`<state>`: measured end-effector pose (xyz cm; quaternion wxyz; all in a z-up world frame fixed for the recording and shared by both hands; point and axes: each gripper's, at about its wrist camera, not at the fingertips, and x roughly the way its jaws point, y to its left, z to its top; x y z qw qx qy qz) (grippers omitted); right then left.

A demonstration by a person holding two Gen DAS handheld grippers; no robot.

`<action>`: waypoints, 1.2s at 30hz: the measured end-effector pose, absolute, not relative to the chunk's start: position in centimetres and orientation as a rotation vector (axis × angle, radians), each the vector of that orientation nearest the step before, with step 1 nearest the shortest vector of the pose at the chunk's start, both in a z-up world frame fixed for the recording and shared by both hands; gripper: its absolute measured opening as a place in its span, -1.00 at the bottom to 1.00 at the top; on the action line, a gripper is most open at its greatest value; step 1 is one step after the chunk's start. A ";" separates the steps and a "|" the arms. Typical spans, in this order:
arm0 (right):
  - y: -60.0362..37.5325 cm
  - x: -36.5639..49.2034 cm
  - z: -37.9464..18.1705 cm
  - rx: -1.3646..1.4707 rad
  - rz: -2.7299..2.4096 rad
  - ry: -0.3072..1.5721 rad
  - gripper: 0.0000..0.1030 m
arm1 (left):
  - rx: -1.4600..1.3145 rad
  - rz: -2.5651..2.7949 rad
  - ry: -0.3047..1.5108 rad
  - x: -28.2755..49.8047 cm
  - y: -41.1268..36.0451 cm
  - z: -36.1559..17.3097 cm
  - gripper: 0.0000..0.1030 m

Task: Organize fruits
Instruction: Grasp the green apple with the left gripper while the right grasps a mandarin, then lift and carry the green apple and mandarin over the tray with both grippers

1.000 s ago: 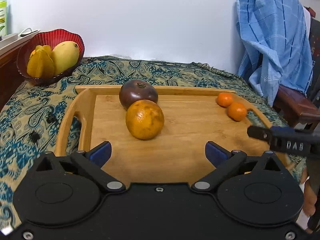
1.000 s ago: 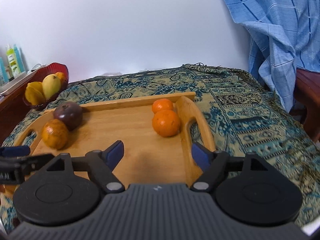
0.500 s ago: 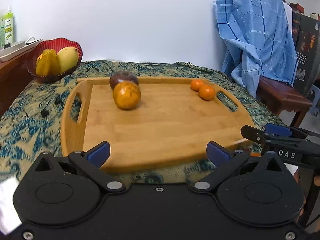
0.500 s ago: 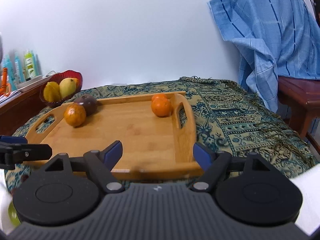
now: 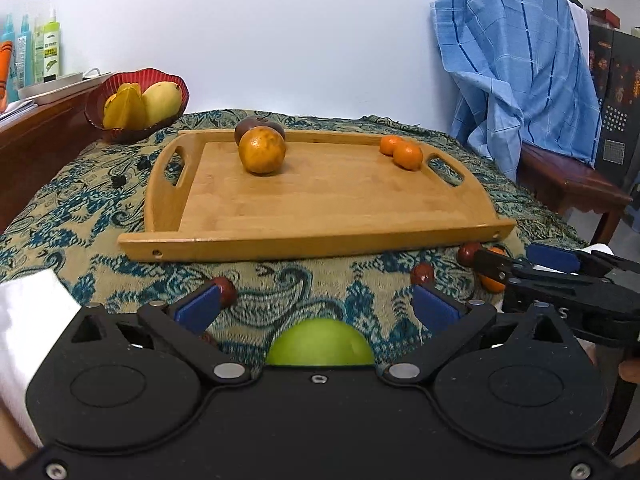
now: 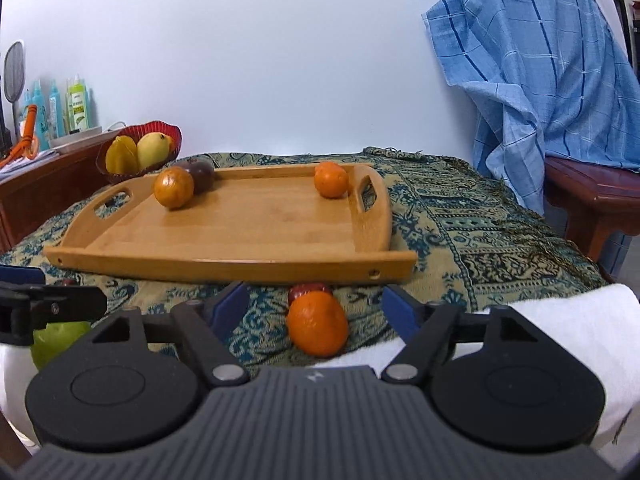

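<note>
The left gripper (image 5: pixel 316 304) sits low in its own view with its blue pads wide apart and the jaws closing. A green fruit (image 5: pixel 320 343) lies between them, close to the gripper body and half hidden by it, and the pads do not touch it. Small dark red fruits (image 5: pixel 423 274) lie on the patterned cloth (image 5: pixel 60 216) near the pad tips, one beside each pad and another further right.

The right gripper (image 6: pixel 316 312) is also wide, with its jaws closing around a small orange (image 6: pixel 318 329) that lies between the pads without touching them. A dark red fruit (image 6: pixel 310 290) sits just behind the orange, against the front wall of the wooden tray (image 6: pixel 240 266).

That tray fills the middle of both views and stands across the way to the things behind it. On it, at the far left, a big orange (image 5: pixel 262 150) rests against a dark purple fruit (image 5: pixel 250 125). At the far right, by the handle slot, two small oranges (image 5: pixel 407 155) sit together.

In the upper left a red bowl (image 5: pixel 176 82) holds a mango (image 5: pixel 162 101) and a yellow starfruit (image 5: pixel 125 107). Bottles (image 5: pixel 47 50) stand on a wooden shelf behind it. In the upper right a blue checked cloth (image 5: pixel 516 76) hangs over a wooden chair (image 5: pixel 576 184). White fabric (image 6: pixel 568 320) lies at the near edge by the grippers.
</note>
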<state>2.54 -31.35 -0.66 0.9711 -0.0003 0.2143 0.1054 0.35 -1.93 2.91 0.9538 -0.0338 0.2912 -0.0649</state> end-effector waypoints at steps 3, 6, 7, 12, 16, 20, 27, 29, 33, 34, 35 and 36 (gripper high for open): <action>-30.8 2.2 -1.0 -0.021 0.204 0.438 0.49 | -0.065 -0.151 0.591 -0.6 -2.4 2.7 0.58; -30.6 2.1 -1.2 -0.021 0.193 0.448 0.43 | -0.042 -0.156 0.592 -1.1 -2.9 2.6 0.45; -30.6 2.1 -1.3 -0.021 0.190 0.450 0.42 | -0.032 -0.157 0.589 -1.3 -3.0 2.5 0.43; -30.4 2.3 -1.4 -0.032 0.177 0.457 0.32 | -0.008 -0.144 0.587 -1.9 -3.2 2.1 0.33; -30.1 2.7 -1.6 -0.037 0.166 0.479 0.19 | 0.000 -0.137 0.607 -2.0 -3.1 1.5 0.24; -29.8 3.0 -1.8 -0.039 0.162 0.492 0.06 | -0.002 -0.126 0.619 -2.0 -2.9 1.1 0.13; -29.6 3.0 -2.0 -0.058 0.158 0.500 -0.01 | 0.009 -0.136 0.642 -1.4 -2.7 0.7 0.10; -29.6 3.0 -2.0 -0.058 0.158 0.504 -0.01 | 0.015 -0.134 0.647 -1.3 -2.8 0.5 0.10; -29.6 3.1 -2.1 -0.057 0.155 0.512 -0.01 | 0.014 -0.132 0.652 -1.1 -2.8 0.4 0.10; -29.7 3.2 -2.2 -0.054 0.154 0.515 -0.01 | 0.012 -0.134 0.653 -1.1 -2.8 0.4 0.10; -29.7 3.3 -2.2 -0.049 0.154 0.518 -0.01 | 0.010 -0.137 0.654 -1.1 -2.7 0.3 0.10; -29.7 3.4 -2.2 -0.043 0.153 0.521 -0.01 | 0.007 -0.139 0.654 -1.0 -2.6 0.3 0.10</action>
